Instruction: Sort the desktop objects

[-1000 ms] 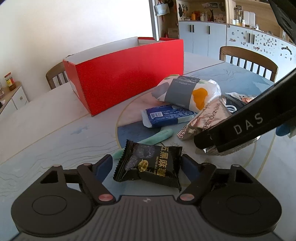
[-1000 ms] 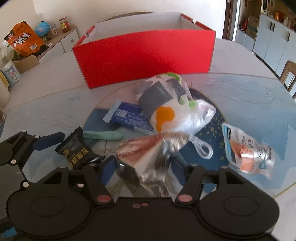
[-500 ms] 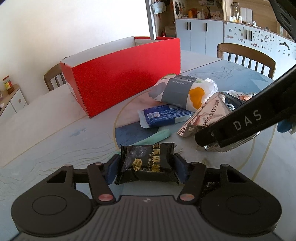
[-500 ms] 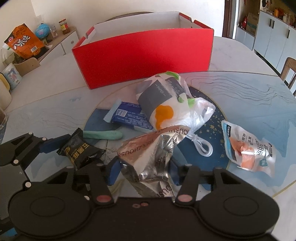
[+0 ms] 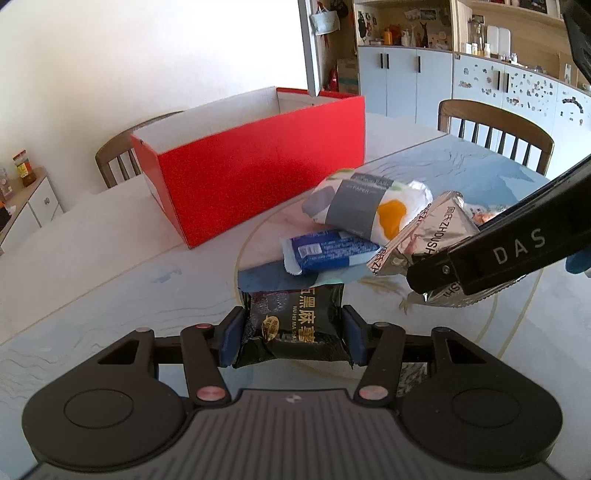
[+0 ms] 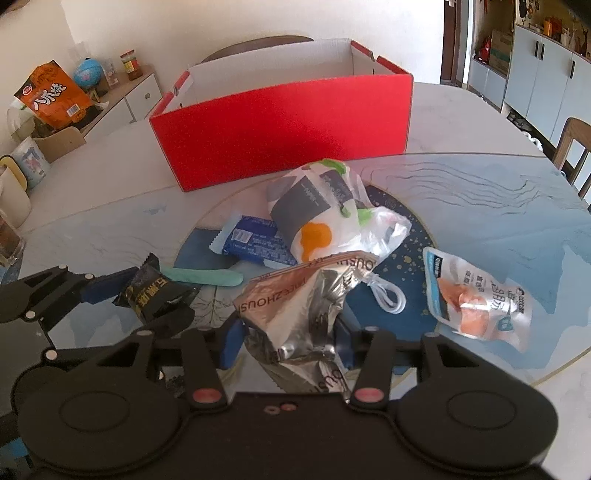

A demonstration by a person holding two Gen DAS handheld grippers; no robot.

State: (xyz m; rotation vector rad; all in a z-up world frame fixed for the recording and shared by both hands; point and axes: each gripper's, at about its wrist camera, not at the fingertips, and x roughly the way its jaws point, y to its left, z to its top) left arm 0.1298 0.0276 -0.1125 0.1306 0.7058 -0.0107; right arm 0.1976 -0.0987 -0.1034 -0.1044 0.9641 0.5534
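The silver packet is partly hidden behind the right claw.

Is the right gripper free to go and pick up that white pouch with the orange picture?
Probably not yet: the right gripper is shut on a crinkled silver foil packet. The white pouch lies uncovered nearby.

A home dining room; round table, wooden chairs around the table, pale cupboards behind the table, cluttered shelves above them, sideboard with jars
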